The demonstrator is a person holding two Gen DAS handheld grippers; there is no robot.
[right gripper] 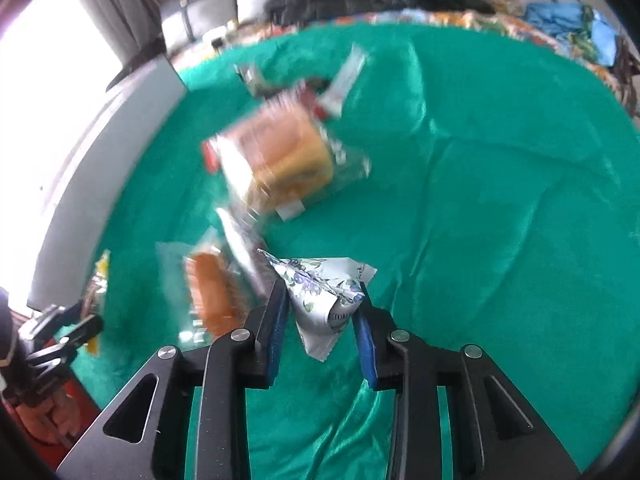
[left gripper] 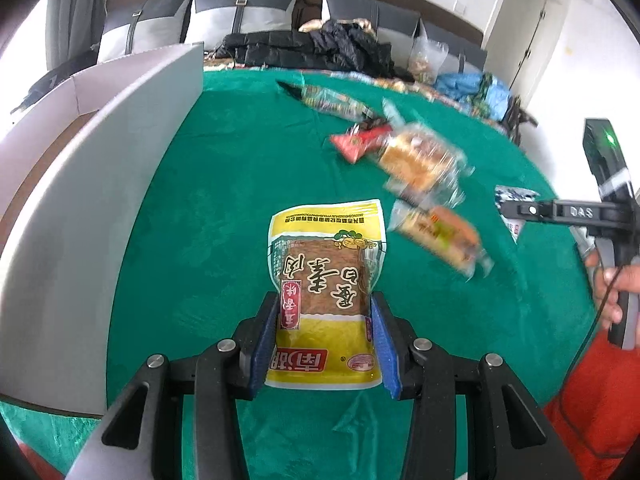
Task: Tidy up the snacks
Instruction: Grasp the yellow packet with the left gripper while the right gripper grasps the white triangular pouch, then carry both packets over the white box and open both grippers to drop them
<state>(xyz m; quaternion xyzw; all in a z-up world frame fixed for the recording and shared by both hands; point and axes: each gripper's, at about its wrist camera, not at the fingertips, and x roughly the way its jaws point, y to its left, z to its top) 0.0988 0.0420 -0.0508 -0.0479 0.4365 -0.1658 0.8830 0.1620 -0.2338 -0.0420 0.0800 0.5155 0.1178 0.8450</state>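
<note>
**Both grippers hold a snack packet over the green cloth**

A green tablecloth (left gripper: 240,200) covers the table. At its left stands a large grey cardboard box (left gripper: 100,200); its near wall hides the inside, so nothing can be said of any contents.

Loose snacks lie in a cluster on the cloth, blurred in both views. The biggest is a clear-wrapped bread packet (left gripper: 420,162), touching a red packet (left gripper: 360,142) on its far side. Nearer lies an orange-and-clear packet (left gripper: 440,236), and farther off a long dark-ended packet (left gripper: 332,100) whose print cannot be read.

The left gripper (left gripper: 325,308) is closed on a yellow packet with a brown slab inside (left gripper: 326,280), its blue pads (left gripper: 266,344) pressed against both side edges of the packet's lower half, above the cloth right of the box.

The right gripper (right gripper: 322,292) pinches a white packet printed with blueberries (right gripper: 324,292), crumpled between its narrowed fingers, close beside the orange-and-clear packet. In the left view this packet is largely hidden behind the gripper's finger.
</note>
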